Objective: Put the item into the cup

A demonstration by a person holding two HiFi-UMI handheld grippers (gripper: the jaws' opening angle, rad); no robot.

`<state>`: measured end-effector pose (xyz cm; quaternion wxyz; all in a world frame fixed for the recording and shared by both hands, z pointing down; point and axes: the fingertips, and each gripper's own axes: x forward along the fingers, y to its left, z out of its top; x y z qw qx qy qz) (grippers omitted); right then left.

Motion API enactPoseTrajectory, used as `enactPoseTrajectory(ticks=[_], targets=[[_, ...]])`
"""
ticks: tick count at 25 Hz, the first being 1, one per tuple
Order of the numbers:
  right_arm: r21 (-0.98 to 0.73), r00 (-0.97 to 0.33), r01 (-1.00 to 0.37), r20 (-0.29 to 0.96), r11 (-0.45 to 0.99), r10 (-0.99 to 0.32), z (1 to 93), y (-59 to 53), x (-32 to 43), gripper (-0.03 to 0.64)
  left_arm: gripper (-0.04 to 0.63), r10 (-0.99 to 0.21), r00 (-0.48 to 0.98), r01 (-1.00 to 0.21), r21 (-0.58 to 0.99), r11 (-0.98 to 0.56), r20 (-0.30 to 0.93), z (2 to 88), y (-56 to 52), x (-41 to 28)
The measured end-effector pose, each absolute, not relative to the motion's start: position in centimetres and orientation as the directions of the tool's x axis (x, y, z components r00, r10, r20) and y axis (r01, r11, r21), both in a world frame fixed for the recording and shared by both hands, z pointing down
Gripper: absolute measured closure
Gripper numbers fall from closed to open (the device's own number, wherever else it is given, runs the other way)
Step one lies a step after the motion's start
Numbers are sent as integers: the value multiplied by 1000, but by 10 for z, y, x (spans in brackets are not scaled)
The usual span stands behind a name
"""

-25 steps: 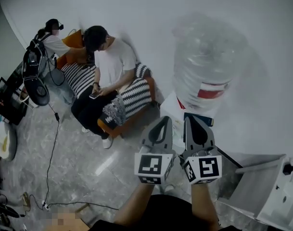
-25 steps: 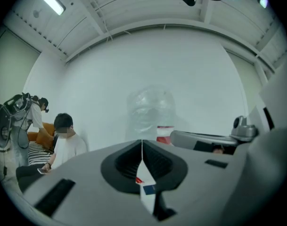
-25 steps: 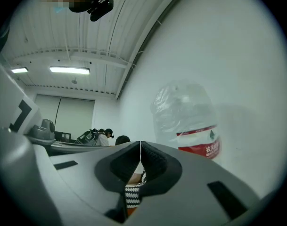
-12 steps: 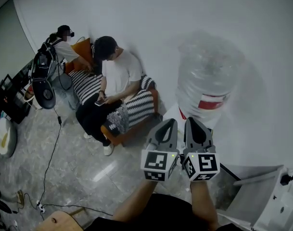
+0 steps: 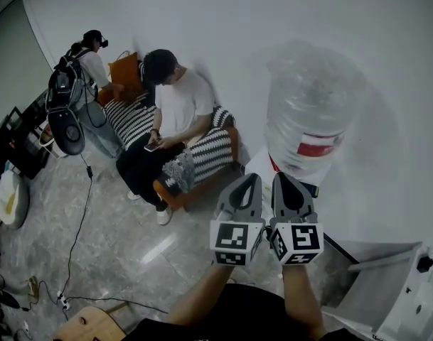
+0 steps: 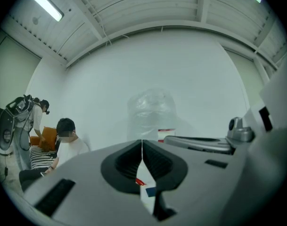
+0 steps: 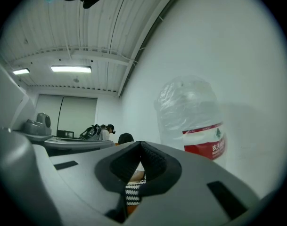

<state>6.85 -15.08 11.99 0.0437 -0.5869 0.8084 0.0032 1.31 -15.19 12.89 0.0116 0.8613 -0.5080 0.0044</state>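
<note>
I see no cup and no loose item in any view. My left gripper (image 5: 249,180) and right gripper (image 5: 279,178) are held up side by side at chest height, pointing toward a white wall. Both are shut with nothing between their jaws. In the left gripper view the left gripper (image 6: 142,143) has its pads pressed together. The right gripper (image 7: 140,145) looks the same in its own view. Just beyond them stands a large clear water bottle (image 5: 312,112) with a red label, also seen as the bottle (image 6: 151,113) and the bottle (image 7: 193,117).
A seated person (image 5: 175,109) is on a striped sofa (image 5: 202,151) at the left. A standing person (image 5: 87,57) is behind it. A white machine (image 5: 408,290) sits low right, a cable (image 5: 77,233) runs over the marble floor, and a wooden seat (image 5: 88,325) is at the bottom left.
The head view has swung a little, so the people and sofa sit further right in the frame. Both grippers stay shut and side by side, slightly lower and to the right.
</note>
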Motion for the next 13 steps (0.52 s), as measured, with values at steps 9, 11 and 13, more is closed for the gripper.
enactPoseTrajectory(ticks=[9,11,13], targets=[[-42,-309,-949,-52,311,-950,129,-146,70,607,581,-873,487,-873,33,-487,20,136,-147,13],[-36,-312,-949,-51,314,-949,130,-146,69,606,581,-873,487,-873,38,-486,18,137,-147,13],[-33,-314,-948,-50,316,-948,132,-146,68,607,581,-874,486,-873,44,-485,17,139,-148,12]])
